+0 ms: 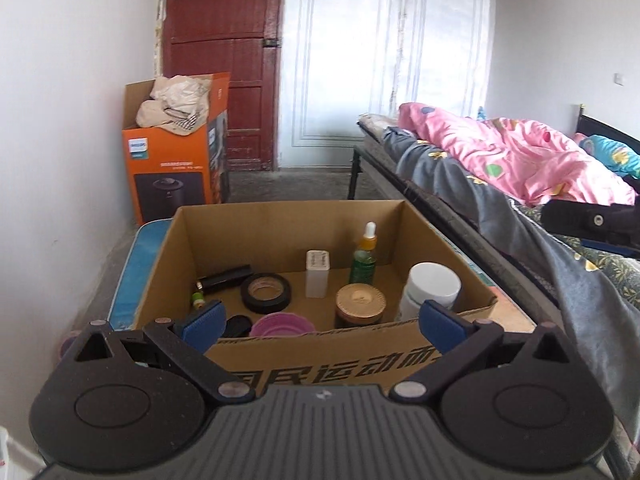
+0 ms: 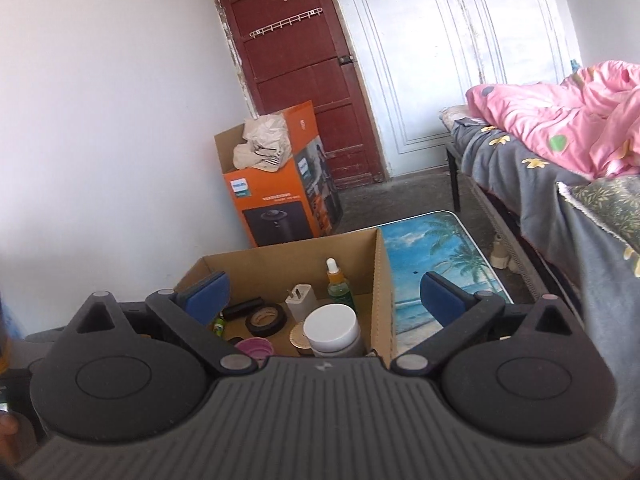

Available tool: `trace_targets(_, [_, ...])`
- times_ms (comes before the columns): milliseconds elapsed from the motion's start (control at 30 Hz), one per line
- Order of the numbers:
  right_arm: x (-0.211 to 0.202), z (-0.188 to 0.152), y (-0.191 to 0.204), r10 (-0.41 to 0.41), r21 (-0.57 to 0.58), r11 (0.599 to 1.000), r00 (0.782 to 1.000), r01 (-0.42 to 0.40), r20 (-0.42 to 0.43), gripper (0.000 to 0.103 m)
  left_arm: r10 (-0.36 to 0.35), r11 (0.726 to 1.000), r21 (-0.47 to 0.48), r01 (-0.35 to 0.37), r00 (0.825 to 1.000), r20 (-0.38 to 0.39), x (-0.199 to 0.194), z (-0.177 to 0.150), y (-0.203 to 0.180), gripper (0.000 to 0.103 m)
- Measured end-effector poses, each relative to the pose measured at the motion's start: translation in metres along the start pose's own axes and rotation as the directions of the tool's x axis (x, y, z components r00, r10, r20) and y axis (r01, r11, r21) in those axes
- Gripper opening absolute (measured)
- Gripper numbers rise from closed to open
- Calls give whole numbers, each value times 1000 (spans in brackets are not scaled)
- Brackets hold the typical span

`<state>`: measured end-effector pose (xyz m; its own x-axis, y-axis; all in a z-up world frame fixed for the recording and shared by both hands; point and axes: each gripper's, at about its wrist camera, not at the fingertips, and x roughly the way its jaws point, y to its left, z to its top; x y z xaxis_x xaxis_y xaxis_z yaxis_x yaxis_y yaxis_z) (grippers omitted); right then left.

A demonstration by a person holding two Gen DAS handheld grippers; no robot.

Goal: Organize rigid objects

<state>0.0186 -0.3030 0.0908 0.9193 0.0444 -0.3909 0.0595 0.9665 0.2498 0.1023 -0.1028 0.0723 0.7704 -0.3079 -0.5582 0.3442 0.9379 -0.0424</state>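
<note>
Brown corrugated cardboard makes up the open-topped carton [image 1: 280, 224], the landmark here; it rests on a low table with a blue palm-beach print [image 2: 436, 248]. Beyond the carton, against the wall, stands an orange appliance box [image 1: 172, 168], and to the carton's right runs a bed with a pink quilt [image 1: 516, 152].

Inside the carton, at its near right corner, sits a white-lidded round jar [image 1: 432, 284]; left of that a wooden-lidded dark jar [image 1: 360, 300], then a pink round dish [image 1: 282, 325] against the near wall. Mid-floor lies a black tape roll [image 1: 266, 292], with a white plug adapter [image 1: 318, 274] and a green dropper bottle [image 1: 365, 256] standing behind it.

The left gripper [image 1: 320, 316] hangs over the carton's near wall, jaws wide apart and empty. The right gripper [image 2: 324, 296] hovers near the carton's right wall, likewise spread with nothing between.

The likely hazard: a spread finger catching the carton's rim and dragging it, or toppling the tall, narrow dropper bottle.
</note>
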Motion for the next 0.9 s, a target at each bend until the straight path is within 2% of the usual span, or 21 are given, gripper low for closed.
trace_targets(133, [6,-14,25,-109,-47,993,994,108,-19,102,109,993,-50,-110,994,-28,0,-3,15,103])
trace_targets(267, [23,-30,43,-156,-35,988,985,153,-73,102,154,986,-57,-156,987,-49,4,-3,26,103])
trace_targets(367, [36,-35,53,-161,-53,986,981,156,-109,102,151,988,-36,-153,986,-67,8,-1,31,103])
trace_targets(500, [53,-35,72,-165,-115,982,976,149,-145,102,131,989,-62,-135,989,-71,11,4,37,103])
trace_targets(667, [65,-29,84,-167,-145,978,976,147,-137,102,130,989,-59,-134,988,-80,18,8,36,103])
trace_targets(900, [78,-26,80,-184,-137,977,971,164,-153,102,132,989,-50,-138,986,-105,31,10,39,103])
